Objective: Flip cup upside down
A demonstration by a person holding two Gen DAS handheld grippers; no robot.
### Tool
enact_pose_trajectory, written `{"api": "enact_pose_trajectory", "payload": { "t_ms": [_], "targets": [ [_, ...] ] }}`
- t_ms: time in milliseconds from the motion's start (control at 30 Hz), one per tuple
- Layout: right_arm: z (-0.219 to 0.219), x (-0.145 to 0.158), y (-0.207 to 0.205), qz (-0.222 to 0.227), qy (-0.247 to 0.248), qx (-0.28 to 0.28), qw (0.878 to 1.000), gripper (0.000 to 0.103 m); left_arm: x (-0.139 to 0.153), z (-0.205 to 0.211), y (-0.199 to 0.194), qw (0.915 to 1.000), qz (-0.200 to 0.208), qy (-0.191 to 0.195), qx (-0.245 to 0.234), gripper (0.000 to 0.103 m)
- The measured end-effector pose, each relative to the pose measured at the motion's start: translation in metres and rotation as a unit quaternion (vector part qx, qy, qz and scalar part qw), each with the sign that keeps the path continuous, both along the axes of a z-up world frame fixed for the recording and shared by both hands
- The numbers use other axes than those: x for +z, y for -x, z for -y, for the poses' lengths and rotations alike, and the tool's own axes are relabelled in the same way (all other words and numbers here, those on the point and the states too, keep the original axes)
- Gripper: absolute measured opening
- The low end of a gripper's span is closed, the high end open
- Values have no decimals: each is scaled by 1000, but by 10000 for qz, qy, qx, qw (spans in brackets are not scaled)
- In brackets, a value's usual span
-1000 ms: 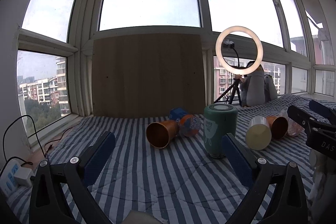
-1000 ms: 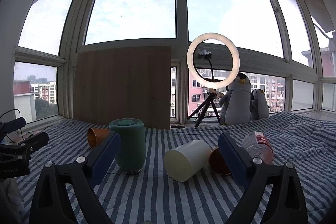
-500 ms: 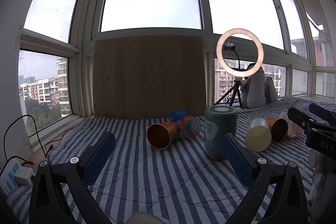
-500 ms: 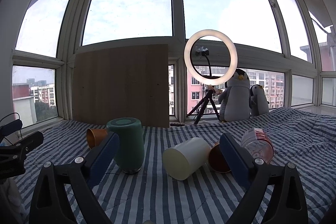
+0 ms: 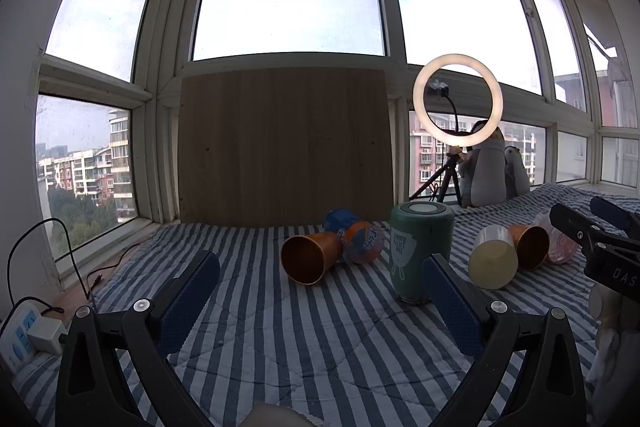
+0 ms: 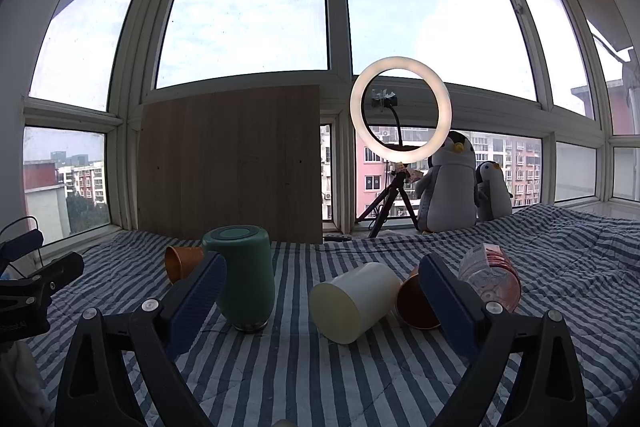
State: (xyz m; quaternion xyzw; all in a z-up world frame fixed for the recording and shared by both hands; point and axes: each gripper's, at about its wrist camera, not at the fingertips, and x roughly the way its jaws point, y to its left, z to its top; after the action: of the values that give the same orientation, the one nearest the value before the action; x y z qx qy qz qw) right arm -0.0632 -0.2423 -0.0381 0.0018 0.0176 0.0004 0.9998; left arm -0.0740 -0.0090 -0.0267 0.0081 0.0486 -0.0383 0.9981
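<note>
A green cup (image 5: 418, 251) stands on end on the striped cloth (image 5: 304, 339), its flat end up; it also shows in the right wrist view (image 6: 245, 281). My left gripper (image 5: 320, 291) is open and empty, short of the cups, its right finger just in front of the green cup. My right gripper (image 6: 322, 301) is open and empty, with a cream cup (image 6: 354, 301) lying on its side between its fingers but farther off. The right gripper also shows at the right edge of the left wrist view (image 5: 600, 247).
A copper cup (image 5: 310, 257) and a blue-orange cup (image 5: 354, 235) lie on their sides left of the green cup. Another copper cup (image 6: 416, 301) and a clear red cup (image 6: 490, 279) lie right of the cream one. A wooden board (image 5: 284, 147), ring light (image 5: 458, 101) and plush penguins (image 6: 450, 183) stand behind.
Both views have shifted only slightly. The cups lie as before and both grippers stay open.
</note>
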Motion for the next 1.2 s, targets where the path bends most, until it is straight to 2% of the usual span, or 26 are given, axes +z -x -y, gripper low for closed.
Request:
{"api": "enact_pose_trajectory", "payload": {
  "t_ms": [1200],
  "targets": [
    [-1,0,0,-41,-8,-2,10000,96,0,0,-3,10000,-61,-3,-22,103]
  ]
}}
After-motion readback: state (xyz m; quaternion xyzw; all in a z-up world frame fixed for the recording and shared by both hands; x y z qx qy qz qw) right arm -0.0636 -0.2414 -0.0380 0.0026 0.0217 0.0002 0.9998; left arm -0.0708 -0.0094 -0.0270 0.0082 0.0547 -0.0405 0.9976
